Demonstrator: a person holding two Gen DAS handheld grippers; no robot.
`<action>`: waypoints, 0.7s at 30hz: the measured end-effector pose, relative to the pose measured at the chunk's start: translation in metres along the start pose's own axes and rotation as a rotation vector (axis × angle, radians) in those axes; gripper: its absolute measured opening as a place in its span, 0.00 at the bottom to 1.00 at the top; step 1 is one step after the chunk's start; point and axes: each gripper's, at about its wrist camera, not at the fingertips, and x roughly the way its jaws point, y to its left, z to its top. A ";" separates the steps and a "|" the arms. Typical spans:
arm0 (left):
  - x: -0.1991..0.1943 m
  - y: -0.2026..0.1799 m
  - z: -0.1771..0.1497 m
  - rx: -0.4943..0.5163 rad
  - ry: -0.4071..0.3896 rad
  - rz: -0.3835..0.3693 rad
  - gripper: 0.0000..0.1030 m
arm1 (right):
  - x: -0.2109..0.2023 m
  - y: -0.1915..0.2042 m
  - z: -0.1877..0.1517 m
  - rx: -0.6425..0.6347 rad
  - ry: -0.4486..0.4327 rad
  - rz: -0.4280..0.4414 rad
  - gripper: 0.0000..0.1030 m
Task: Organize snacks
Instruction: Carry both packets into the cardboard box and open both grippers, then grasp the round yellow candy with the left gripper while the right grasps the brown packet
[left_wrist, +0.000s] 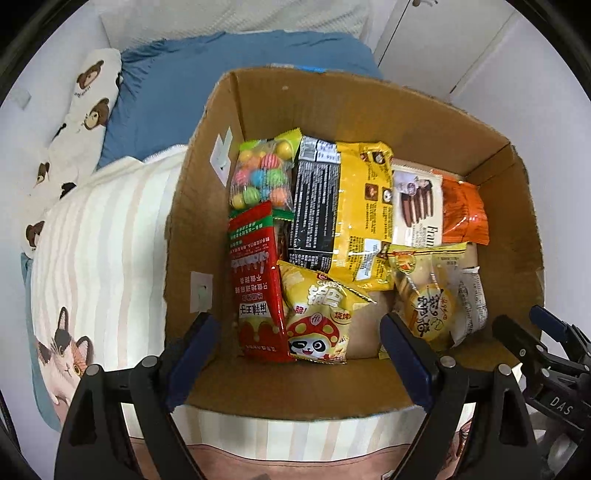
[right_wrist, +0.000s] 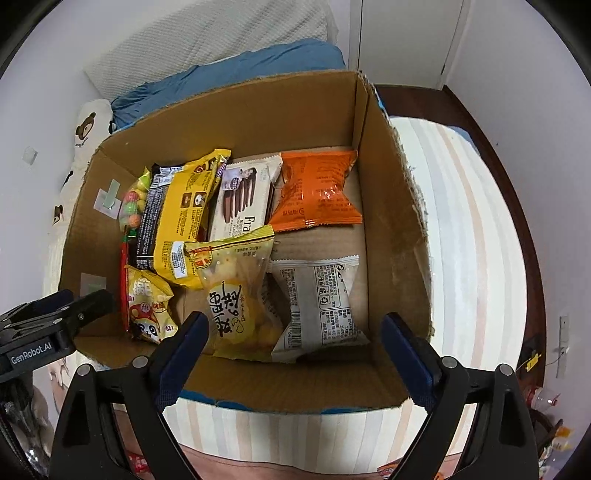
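An open cardboard box sits on a striped bed cover and holds several snack packs. Among them are a red pack, a candy-ball bag, a yellow pack, a panda chip bag, an orange pack, a biscuit box and a grey-white pack. My left gripper is open and empty above the box's near edge. My right gripper is open and empty above the same edge, further right.
A blue pillow and a bear-print pillow lie behind the box. The striped cover with a cat print spreads left. The dark bed frame runs along the right, with clutter on the floor beyond it.
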 end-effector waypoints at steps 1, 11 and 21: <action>-0.004 0.000 -0.002 0.001 -0.013 0.000 0.88 | -0.003 0.000 -0.001 0.000 -0.010 -0.002 0.93; -0.057 -0.009 -0.029 0.025 -0.183 0.031 0.88 | -0.050 0.002 -0.027 -0.003 -0.143 0.015 0.93; -0.109 -0.016 -0.068 0.053 -0.325 0.043 0.88 | -0.117 0.008 -0.064 -0.027 -0.298 0.028 0.93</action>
